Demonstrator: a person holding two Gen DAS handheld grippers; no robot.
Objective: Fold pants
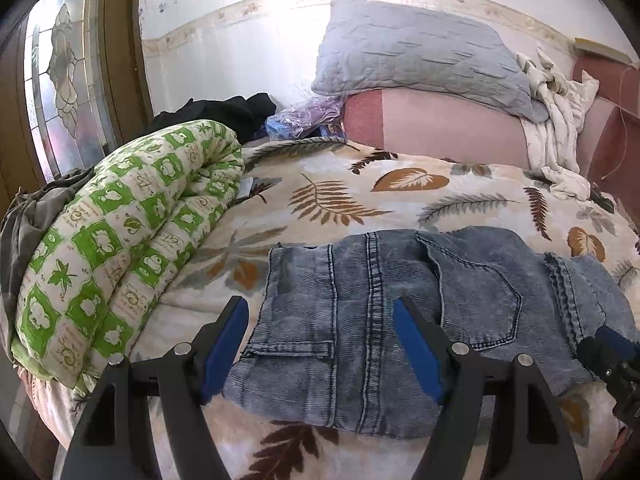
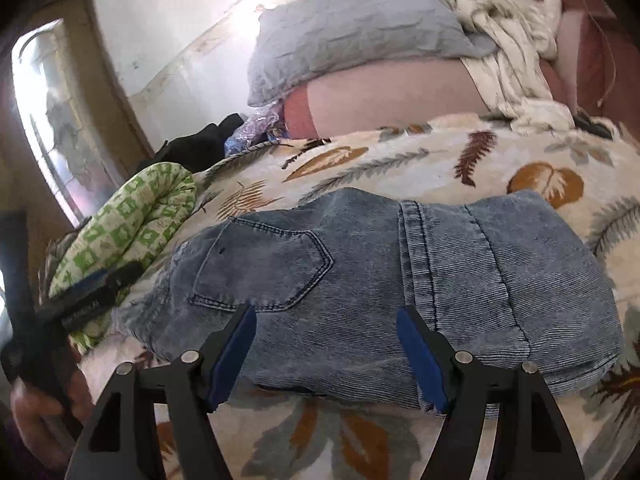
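Note:
Blue acid-wash jeans (image 1: 400, 312) lie folded in a compact bundle on the leaf-print bedspread (image 1: 340, 196), back pocket facing up. My left gripper (image 1: 320, 314) hovers open over the bundle's left part, its blue pads (image 1: 228, 344) spread wide with nothing pinched. The right gripper (image 1: 612, 352) shows at the right edge of this view. In the right wrist view the jeans (image 2: 380, 264) fill the middle. My right gripper (image 2: 326, 316) stands open above their near edge, gripping no cloth. The left gripper (image 2: 88, 296) appears blurred at the left, held by a hand (image 2: 32, 412).
A rolled green-and-white quilt (image 1: 120, 248) lies along the bed's left side, over grey cloth. At the back are a grey pillow (image 1: 416, 52) on a pink cushion (image 1: 448, 124), a crumpled white cloth (image 1: 556, 120), black clothes (image 1: 224, 112) and a plastic bag (image 1: 304, 116). A glass-panelled door (image 1: 60, 92) stands left.

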